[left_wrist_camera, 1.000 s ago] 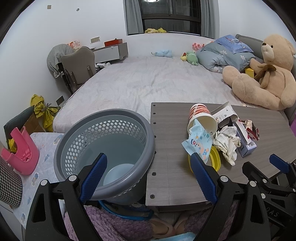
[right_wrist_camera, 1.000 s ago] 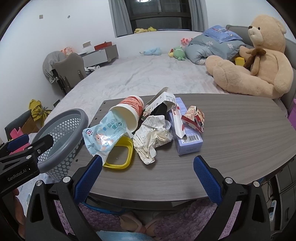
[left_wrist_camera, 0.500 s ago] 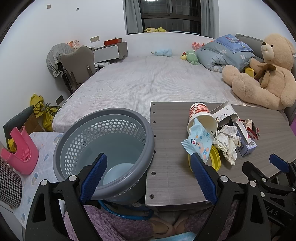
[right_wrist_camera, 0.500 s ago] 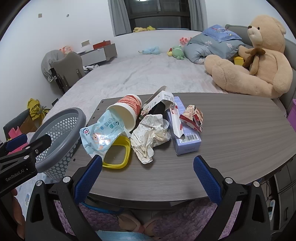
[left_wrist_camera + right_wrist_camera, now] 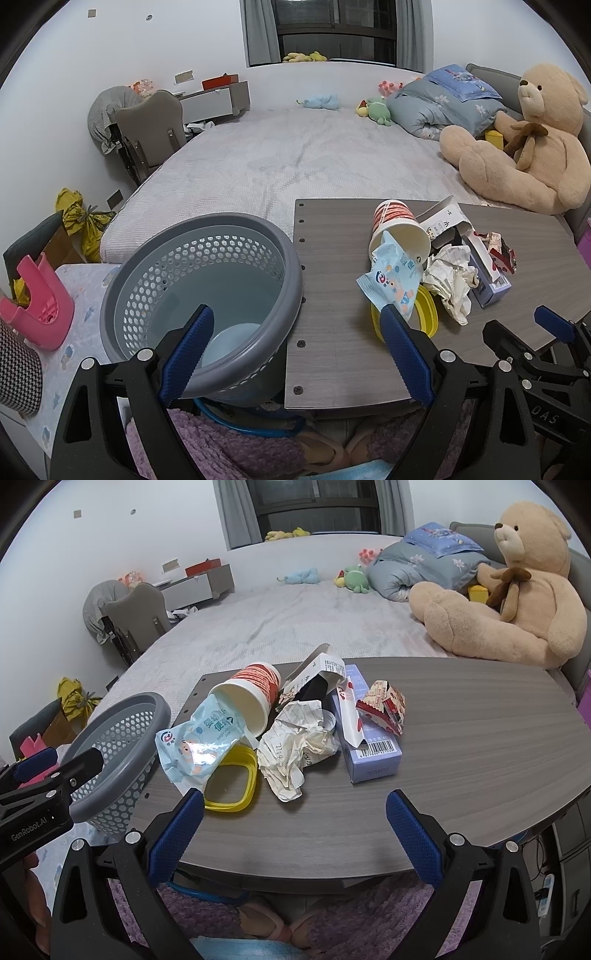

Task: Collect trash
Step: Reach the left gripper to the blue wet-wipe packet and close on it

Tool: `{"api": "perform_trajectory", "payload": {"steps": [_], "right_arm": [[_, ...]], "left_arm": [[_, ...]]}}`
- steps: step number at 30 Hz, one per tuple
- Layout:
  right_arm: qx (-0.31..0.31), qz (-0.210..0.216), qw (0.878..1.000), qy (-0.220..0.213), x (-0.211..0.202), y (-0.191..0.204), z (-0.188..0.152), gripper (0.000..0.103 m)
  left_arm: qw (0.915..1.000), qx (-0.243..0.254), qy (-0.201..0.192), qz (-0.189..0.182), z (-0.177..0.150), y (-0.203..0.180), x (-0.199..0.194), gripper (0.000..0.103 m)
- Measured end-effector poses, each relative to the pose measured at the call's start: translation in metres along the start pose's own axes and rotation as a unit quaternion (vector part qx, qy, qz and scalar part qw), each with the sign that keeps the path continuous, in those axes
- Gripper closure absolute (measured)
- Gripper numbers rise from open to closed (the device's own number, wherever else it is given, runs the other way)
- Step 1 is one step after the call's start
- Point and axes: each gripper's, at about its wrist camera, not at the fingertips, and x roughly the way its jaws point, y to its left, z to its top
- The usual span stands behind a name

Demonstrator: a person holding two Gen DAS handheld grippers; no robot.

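A pile of trash lies on the grey wooden table (image 5: 480,746): a tipped paper cup (image 5: 247,698), a light blue wipes packet (image 5: 199,746), a yellow ring lid (image 5: 232,782), crumpled paper (image 5: 295,749), a purple box (image 5: 369,746), a red wrapper (image 5: 384,705). The grey perforated basket (image 5: 207,295) stands left of the table. My left gripper (image 5: 295,317) is open, over the basket's rim and the table's left edge. My right gripper (image 5: 295,801) is open and empty, at the table's front edge, just short of the pile.
A bed (image 5: 295,155) with a large teddy bear (image 5: 524,147) and a folded duvet lies behind the table. A pink stool (image 5: 37,306) and a chair (image 5: 151,129) stand at the left. A purple rug (image 5: 332,923) lies below the table.
Both grippers have drifted slightly; the right gripper view has moved a little closer to the pile. Nothing was taken hold of.
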Motion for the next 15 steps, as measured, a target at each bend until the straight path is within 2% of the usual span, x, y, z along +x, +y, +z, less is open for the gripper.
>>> {"api": "perform_trajectory", "payload": {"steps": [5,11,15], "right_arm": [[0.012,0.005,1.0,0.001,0.001,-0.014,0.0,0.006],[0.024,0.006,1.0,-0.006,0.002,-0.031,0.002,0.006],[0.03,0.003,0.999,-0.009,0.003,-0.041,0.003,0.006]], "left_arm": [[0.9997,0.01,0.02,-0.014,0.001,-0.008,0.013,0.016],[0.9977,0.017,0.038,-0.053,0.012,-0.023,0.032,0.016],[0.9972,0.024,0.048,-0.053,0.021,-0.034,0.049,0.016]]}}
